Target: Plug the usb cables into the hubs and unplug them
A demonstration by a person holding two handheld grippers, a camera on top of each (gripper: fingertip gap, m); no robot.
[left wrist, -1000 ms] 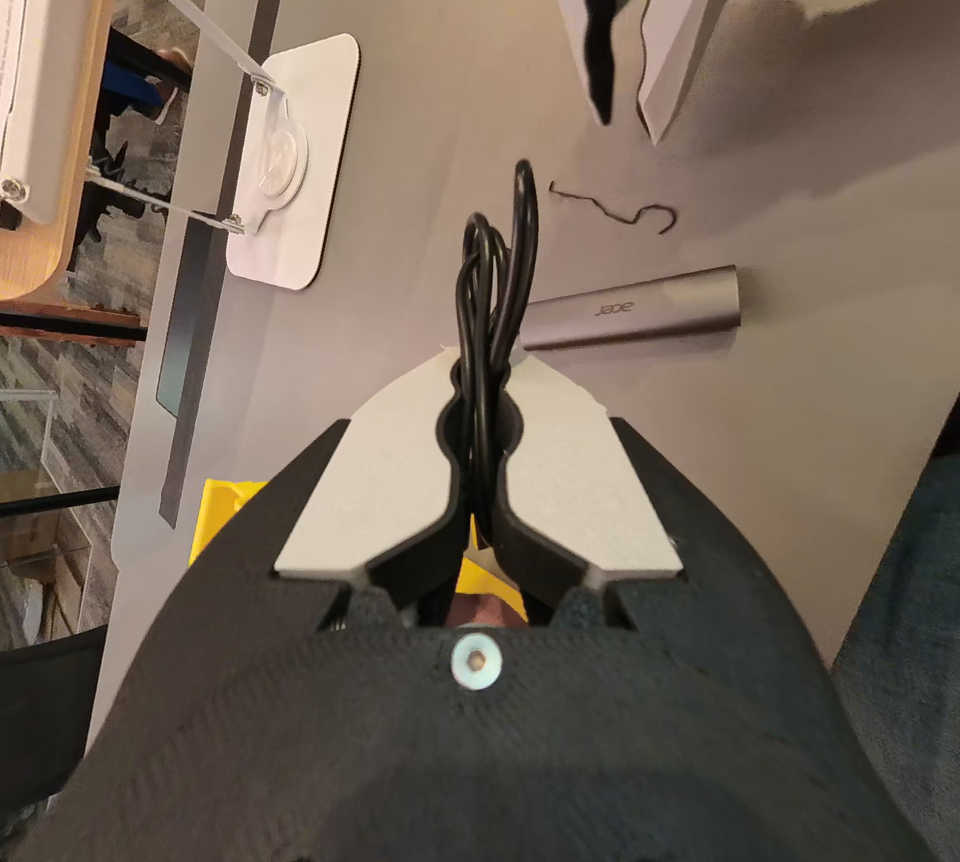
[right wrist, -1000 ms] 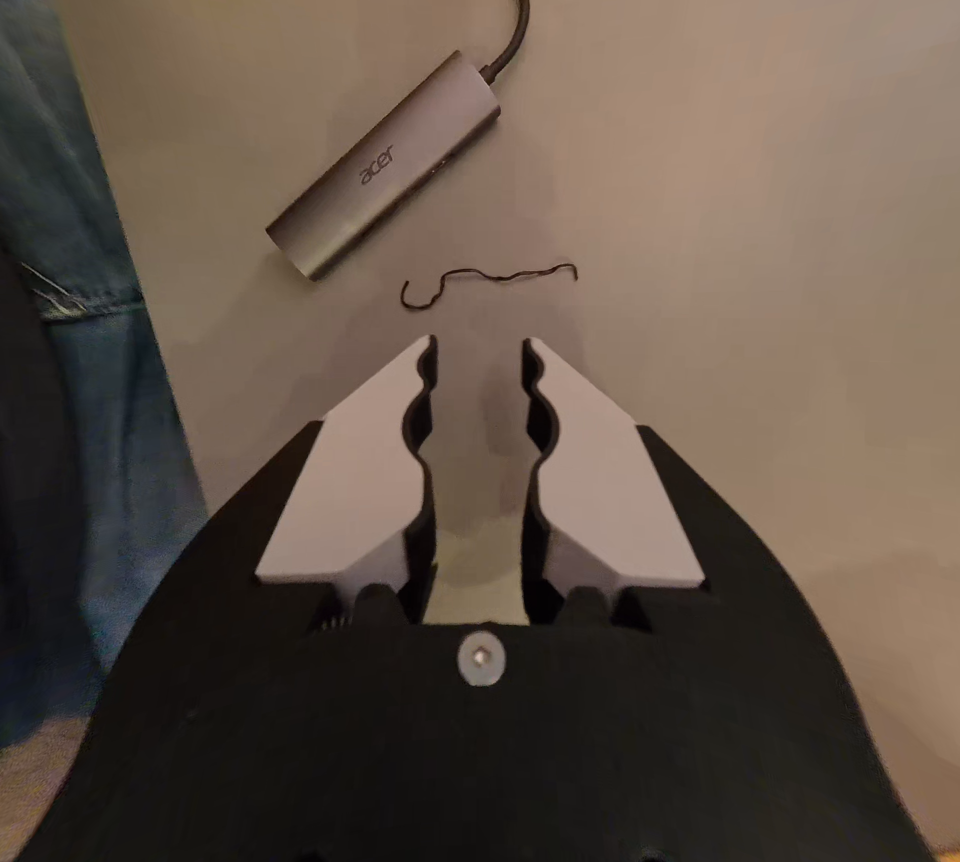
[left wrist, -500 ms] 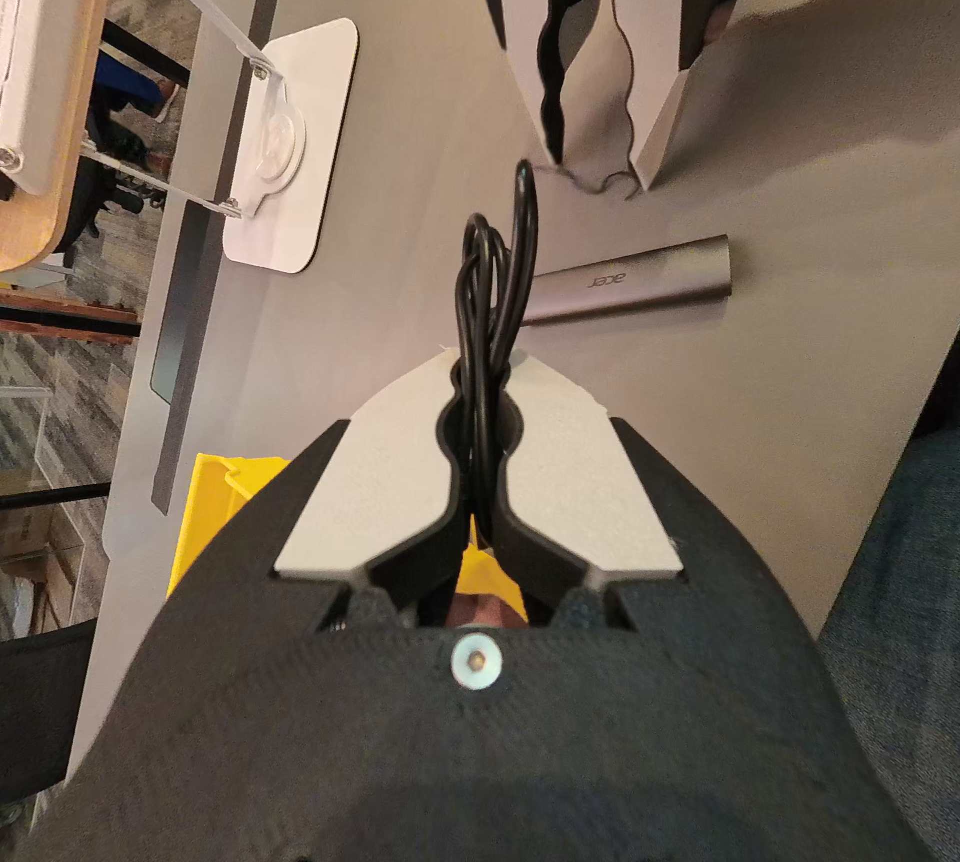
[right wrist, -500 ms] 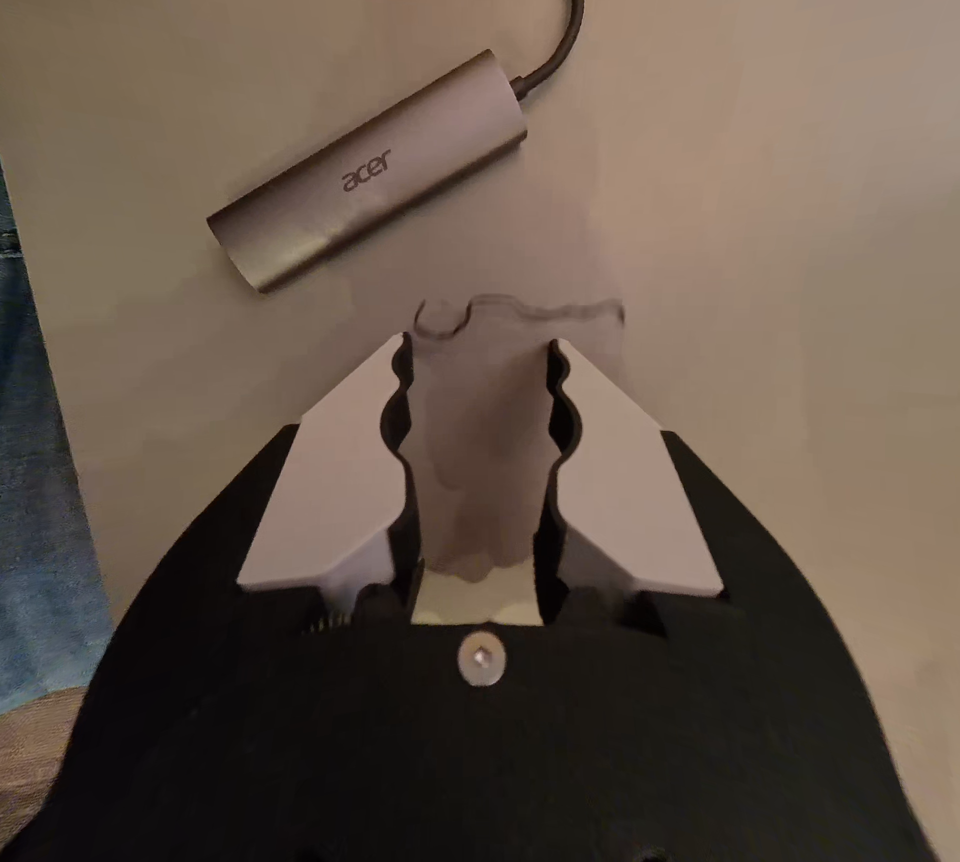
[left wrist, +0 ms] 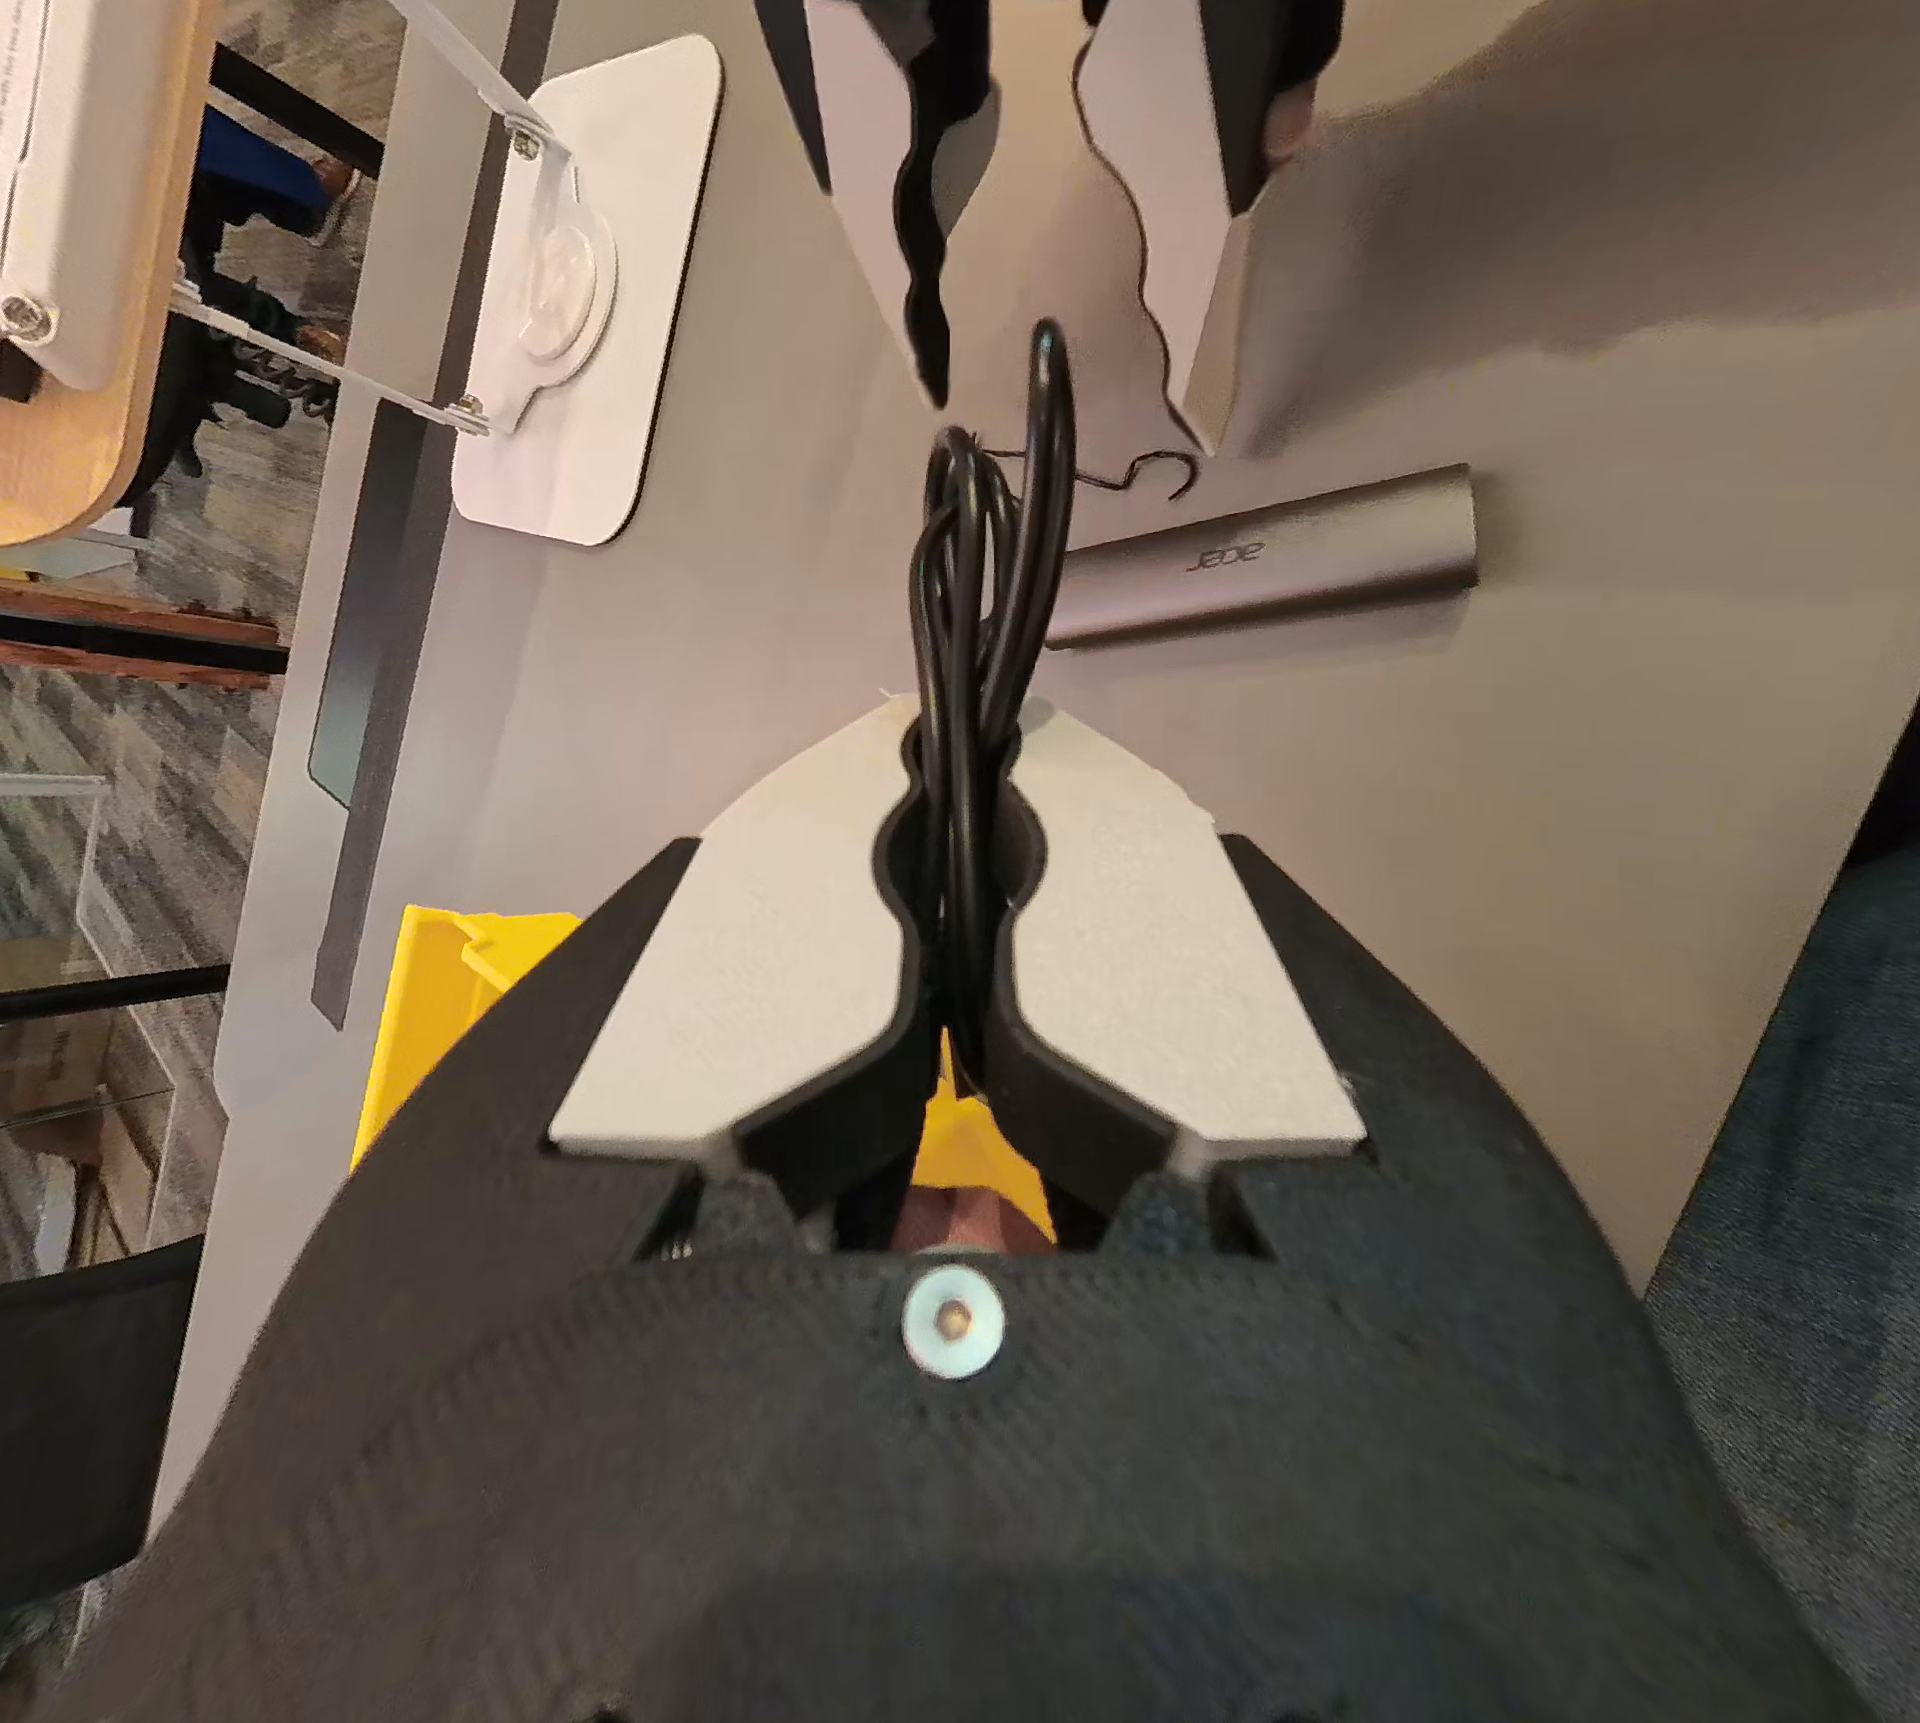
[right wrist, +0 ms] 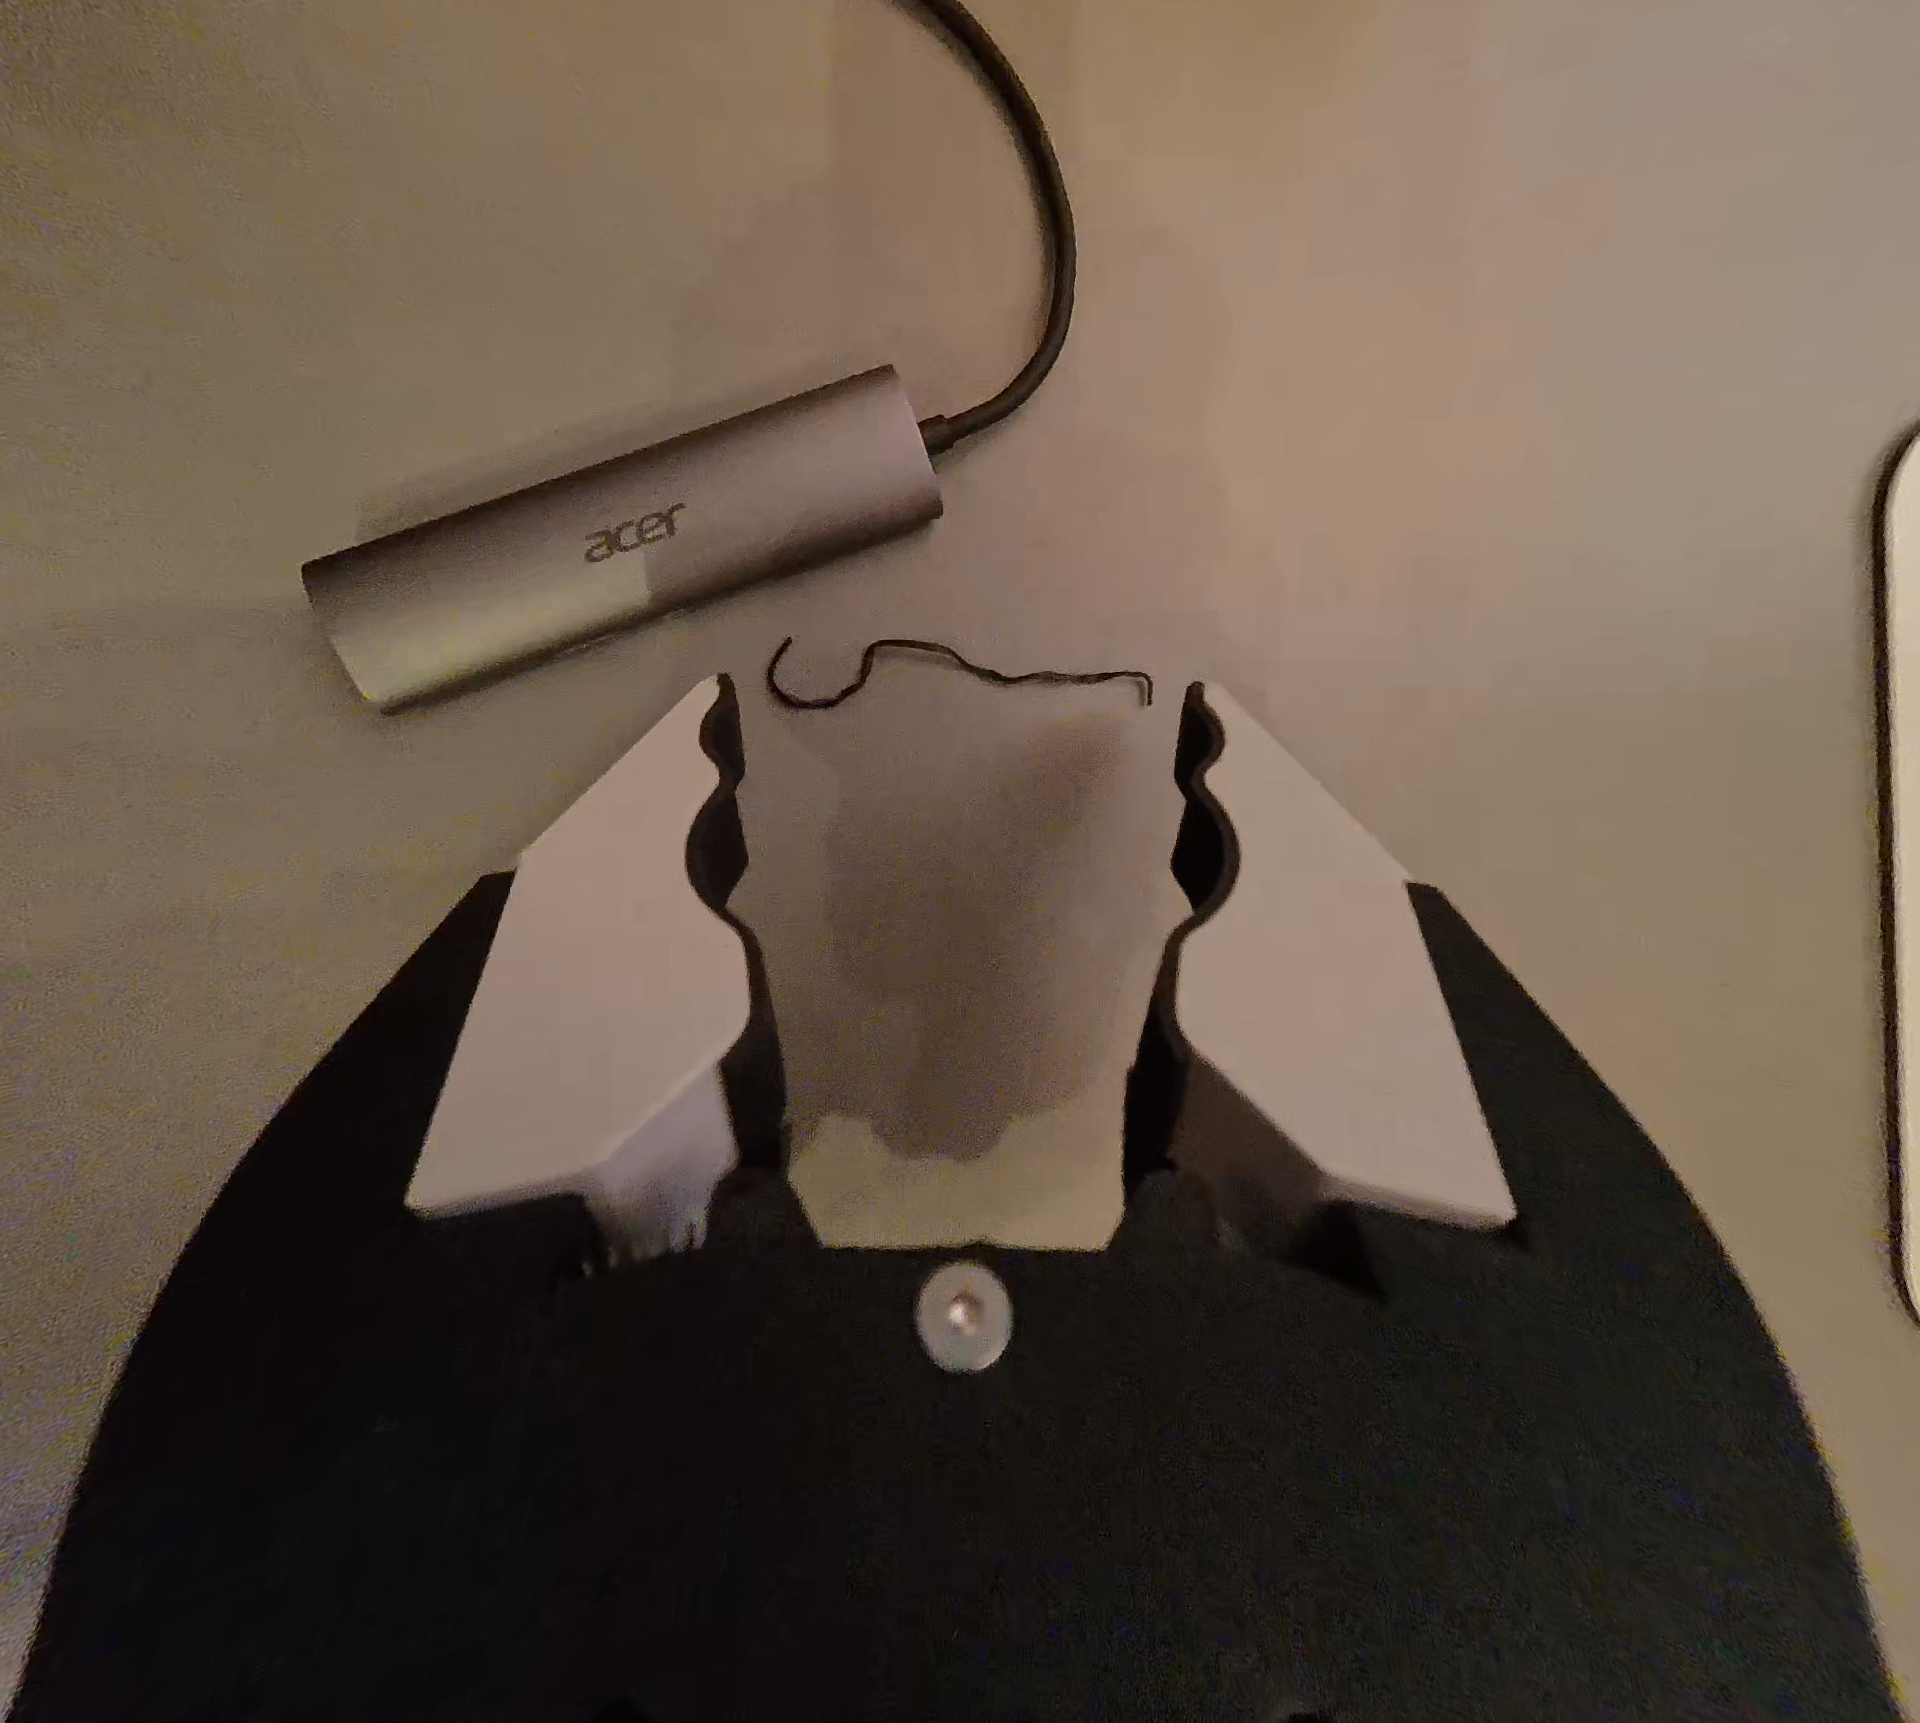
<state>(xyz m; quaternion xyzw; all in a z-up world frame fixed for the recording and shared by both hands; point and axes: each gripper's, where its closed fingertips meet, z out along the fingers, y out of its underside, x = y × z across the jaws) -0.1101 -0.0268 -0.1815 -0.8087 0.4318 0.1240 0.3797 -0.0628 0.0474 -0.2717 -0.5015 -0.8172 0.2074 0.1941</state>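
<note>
My left gripper (left wrist: 961, 717) is shut on a bundle of looped black cable (left wrist: 987, 551) that sticks out past its fingertips. A grey metal USB hub (left wrist: 1278, 556) lies flat on the grey table just beyond it, to the right. In the right wrist view the hub (right wrist: 623, 535) lies ahead and left, its black lead (right wrist: 997, 146) curving away to the far side. My right gripper (right wrist: 956, 697) is open and empty, low over the table, its tips on either side of a thin black thread (right wrist: 935, 665). It also shows in the left wrist view (left wrist: 1070, 416), facing me.
A white stand base (left wrist: 592, 291) with clear struts sits far left on the table (left wrist: 1558, 842); a white edge (right wrist: 1901, 842) shows at the right of the right wrist view. A yellow bin (left wrist: 457, 1008) lies under my left gripper. A wooden board (left wrist: 114, 146) and floor lie beyond the table's left edge. Some 12 cm of space lies between my two pairs of fingers. The right tips stand about 4 cm off the grey metal USB hub (left wrist: 1278, 556).
My right gripper has moved toward the hub and thread, come lower, and opened wider. My left gripper still holds the cable bundle and has hardly moved.
</note>
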